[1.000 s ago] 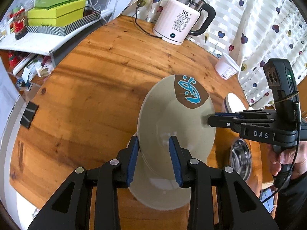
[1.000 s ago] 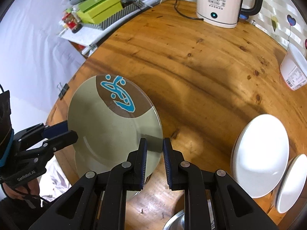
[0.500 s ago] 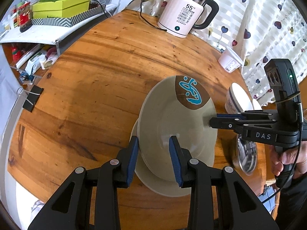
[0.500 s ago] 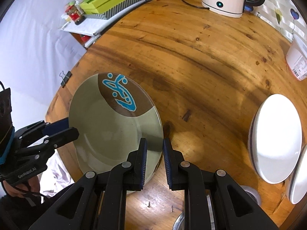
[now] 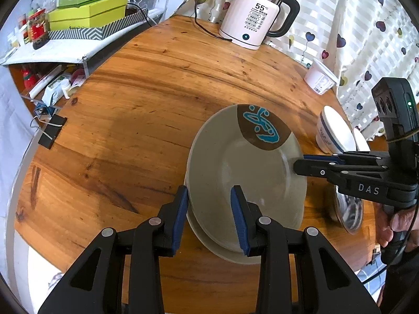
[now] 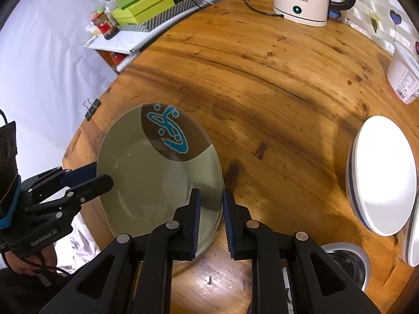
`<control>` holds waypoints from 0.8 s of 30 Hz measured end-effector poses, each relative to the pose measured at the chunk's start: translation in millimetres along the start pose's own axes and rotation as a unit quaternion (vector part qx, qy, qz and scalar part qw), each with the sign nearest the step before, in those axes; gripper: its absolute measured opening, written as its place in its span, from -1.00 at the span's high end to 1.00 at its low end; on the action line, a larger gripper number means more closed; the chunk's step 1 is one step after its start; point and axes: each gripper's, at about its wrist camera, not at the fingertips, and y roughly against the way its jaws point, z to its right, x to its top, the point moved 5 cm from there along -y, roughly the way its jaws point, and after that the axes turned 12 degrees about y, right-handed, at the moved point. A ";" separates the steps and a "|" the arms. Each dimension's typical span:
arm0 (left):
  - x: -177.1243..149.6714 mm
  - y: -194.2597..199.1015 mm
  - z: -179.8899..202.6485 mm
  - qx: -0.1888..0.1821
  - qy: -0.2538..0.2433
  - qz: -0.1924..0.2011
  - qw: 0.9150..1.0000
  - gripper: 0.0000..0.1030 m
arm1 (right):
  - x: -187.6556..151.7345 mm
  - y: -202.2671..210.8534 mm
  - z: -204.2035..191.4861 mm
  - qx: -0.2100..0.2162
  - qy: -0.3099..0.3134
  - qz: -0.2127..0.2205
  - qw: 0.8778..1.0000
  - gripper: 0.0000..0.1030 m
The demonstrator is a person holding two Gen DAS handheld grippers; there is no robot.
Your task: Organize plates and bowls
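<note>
A grey-green plate (image 5: pixel 243 172) with a brown patch and blue drawing lies on a second plate (image 5: pixel 209 238) on the round wooden table (image 5: pixel 146 99). It also shows in the right wrist view (image 6: pixel 157 172). My left gripper (image 5: pixel 209 214) straddles the stack's near rim, jaws apart around it. My right gripper (image 6: pixel 211 209) sits at the plate's right rim, jaws slightly apart, the rim between them. White bowls (image 6: pixel 382 172) stand on the right, and a steel bowl (image 6: pixel 348 261) near the front edge.
A white electric kettle (image 5: pixel 258 15) with its cord stands at the table's far side. A white tub (image 5: pixel 320 77) is at the far right. A black binder clip (image 5: pixel 49 133) lies at the left edge. Green boxes (image 5: pixel 89 13) sit on a shelf beyond.
The top plate has come down from a tilt and now rests flat on the lower plate. My right gripper's jaws have opened a little at the rim.
</note>
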 end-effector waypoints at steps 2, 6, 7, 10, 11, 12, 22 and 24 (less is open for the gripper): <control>-1.6 -0.1 0.2 0.005 -0.004 0.003 1.000 0.34 | -1.2 0.2 -1.2 -0.003 0.001 0.003 1.000 0.67; -4.6 -1.8 0.3 0.015 -0.009 0.006 1.000 0.34 | -3.9 -1.1 -2.6 -0.004 0.000 0.007 1.000 0.67; -5.6 -2.1 0.6 0.017 -0.010 0.006 1.000 0.33 | -4.6 -1.4 -2.8 -0.004 -0.001 0.008 1.000 0.67; -7.6 -3.2 1.0 0.023 -0.014 0.009 1.000 0.33 | -5.8 -0.6 -3.5 -0.009 0.001 0.012 1.000 0.67; -8.3 -3.4 1.1 0.024 -0.015 0.010 1.000 0.34 | -6.4 -0.3 -3.6 -0.010 0.001 0.012 1.000 0.67; -9.0 -3.6 1.5 0.025 -0.016 0.010 1.000 0.34 | -6.8 0.1 -3.7 -0.012 0.002 0.014 1.000 0.67; -13.6 -3.5 2.6 0.028 -0.021 0.012 0.999 0.33 | -11.7 -0.4 -5.3 -0.017 -0.003 0.024 1.000 0.66; -13.8 -4.0 2.7 0.028 -0.022 0.013 0.999 0.33 | -12.1 -0.9 -4.7 -0.016 -0.005 0.025 1.000 0.66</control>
